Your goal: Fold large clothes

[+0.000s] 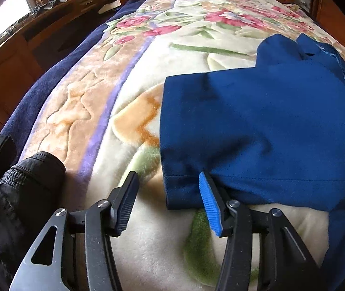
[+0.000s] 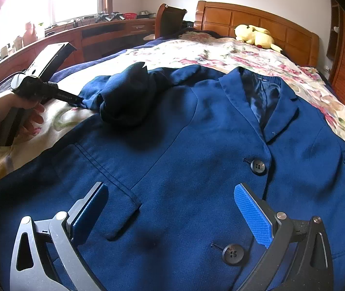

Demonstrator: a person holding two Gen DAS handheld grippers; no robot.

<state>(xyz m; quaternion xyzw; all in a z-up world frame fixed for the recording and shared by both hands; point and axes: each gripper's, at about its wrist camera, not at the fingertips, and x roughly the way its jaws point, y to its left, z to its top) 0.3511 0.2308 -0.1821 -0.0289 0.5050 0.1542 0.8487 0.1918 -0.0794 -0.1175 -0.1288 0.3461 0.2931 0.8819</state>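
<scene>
- A blue jacket (image 2: 172,150) lies front-up on the bed (image 1: 128,77), lapels toward the headboard, buttoned closed; I judge it was spread flat like this so the sides can be folded in.
- The left gripper (image 1: 167,189) points steeply down at the sleeve cuff (image 1: 184,189). Its jaws stand partly spread: the blue-padded one touches the cuff's hem from the near side, the black one stands clear to the left over the blanket, so nothing is pinched. From the right wrist view the cuff end looks to be just at its tips, the sleeve bunched into a dark hump beyond them.
- My guess is the sleeve has just been laid out to the side, or is about to be taken up again; the cuff sits partly between the jaws, so closing would catch only its corner.
- The right gripper (image 2: 170,208) hovers over the jacket's front, jaws wide apart and empty. A pocket flap (image 2: 123,194) lies just inside the left jaw, the lower button just below the right one, the upper button beyond it.
- A hand (image 2: 24,111) in a grey sleeve holds the left tool.
- Counted: one jacket, two buttons (image 2: 257,166) showing, one pocket flap, two grippers.
- One yellow plush toy (image 2: 257,36) sits at the headboard, well beyond both jaws; a black padded garment (image 1: 14,189) lies left of the left jaws.
</scene>
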